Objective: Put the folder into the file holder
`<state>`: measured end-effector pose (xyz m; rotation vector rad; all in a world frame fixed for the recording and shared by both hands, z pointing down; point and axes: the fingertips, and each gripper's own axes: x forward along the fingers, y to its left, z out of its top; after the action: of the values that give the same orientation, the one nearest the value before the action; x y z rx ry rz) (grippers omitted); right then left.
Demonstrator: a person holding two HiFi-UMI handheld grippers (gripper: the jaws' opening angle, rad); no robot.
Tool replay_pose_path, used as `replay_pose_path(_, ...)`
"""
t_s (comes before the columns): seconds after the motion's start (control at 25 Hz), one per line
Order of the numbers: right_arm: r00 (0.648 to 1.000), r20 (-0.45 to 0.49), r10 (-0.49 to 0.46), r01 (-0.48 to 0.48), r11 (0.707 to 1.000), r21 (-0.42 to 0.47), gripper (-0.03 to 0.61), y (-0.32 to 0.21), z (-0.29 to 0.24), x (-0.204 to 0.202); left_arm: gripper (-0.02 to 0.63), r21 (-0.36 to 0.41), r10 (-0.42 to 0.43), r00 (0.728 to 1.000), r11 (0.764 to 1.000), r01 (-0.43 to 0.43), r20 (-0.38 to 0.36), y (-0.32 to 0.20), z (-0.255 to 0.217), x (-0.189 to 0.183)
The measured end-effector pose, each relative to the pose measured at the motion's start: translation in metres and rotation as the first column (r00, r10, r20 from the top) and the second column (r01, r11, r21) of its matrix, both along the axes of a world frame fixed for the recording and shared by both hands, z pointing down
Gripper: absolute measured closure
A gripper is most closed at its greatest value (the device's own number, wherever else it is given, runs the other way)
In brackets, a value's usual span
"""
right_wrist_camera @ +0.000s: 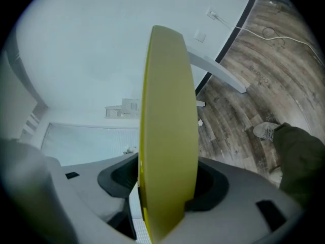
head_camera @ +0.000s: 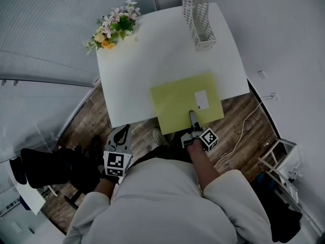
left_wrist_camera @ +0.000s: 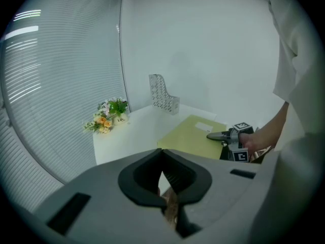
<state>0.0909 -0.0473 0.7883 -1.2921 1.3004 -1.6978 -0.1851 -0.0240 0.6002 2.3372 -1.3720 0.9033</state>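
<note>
Two claws are in view, and only the right gripper [head_camera: 193, 117] is at the folder [head_camera: 185, 103]. The yellow-green folder lies flat on the near right part of the white table [head_camera: 147, 65]. Its near strip hangs out over the table's front edge, above the wooden floor [head_camera: 84, 118]. The right gripper comes in from the person's side at that overhanging strip, about midway along it, just below the white label [head_camera: 201, 99] on the cover. Its jaws stand partly apart, one above and one below the cover, with the folder's edge well in between them. In the right gripper view the folder fills most of the gap and leans against one jaw. The dark hollows of both jaws still show beside it, so it is straddled rather than pinched flat.

The left gripper [head_camera: 122, 131] hangs off the table, just in front of its near left corner and over the floor, well apart from the folder. Its jaws meet at the tips with nothing between them.

The file holder [head_camera: 199, 19], white and perforated, stands upright at the far right corner, close to the table's right edge. Between it and the folder's far edge runs a bare stretch of tabletop. The left half of the table is bare as well, up to the flowers [head_camera: 112, 30] at the far left corner, which are well apart from both folder and holder.
</note>
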Motion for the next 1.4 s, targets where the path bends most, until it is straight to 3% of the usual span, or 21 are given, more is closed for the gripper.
replay_pose_path(0.48, 0.995, -0.090, -0.042, 0.044, 0.999, 0.016, 0.397, 0.064, -0.041, 0.035, 0.606, 0.075, 0.041, 0.997, 0.997, -0.037, -0.058, 0.008, -0.017, 0.004)
replay_pose_path(0.64, 0.976, -0.201, -0.082, 0.087, 0.996, 0.016, 0.416, 0.070, -0.072, 0.046, 0.606, 0.107, 0.043, 0.995, 0.994, -0.034, -0.085, 0.008, -0.026, 0.006)
replay_pose_path(0.84, 0.891, -0.429, -0.145, 0.183, 0.982, 0.048, 0.431, 0.048, -0.126, 0.069, 0.606, 0.157, 0.026, 0.993, 0.988, -0.007, -0.118, 0.000, -0.041, 0.003)
replay_pose_path(1.0, 0.832, -0.532, -0.158, 0.236, 0.968, 0.082, 0.437, 0.019, -0.169, 0.083, 0.606, 0.176, -0.002, 0.991, 0.984, 0.026, -0.136, -0.005, -0.049, -0.004)
replay_pose_path(1.4, 0.663, -0.748, -0.030, 0.305, 0.924, 0.233, 0.439, -0.087, -0.286, 0.114, 0.606, 0.180, -0.082, 0.985, 0.978, 0.109, -0.151, -0.014, -0.055, -0.014)
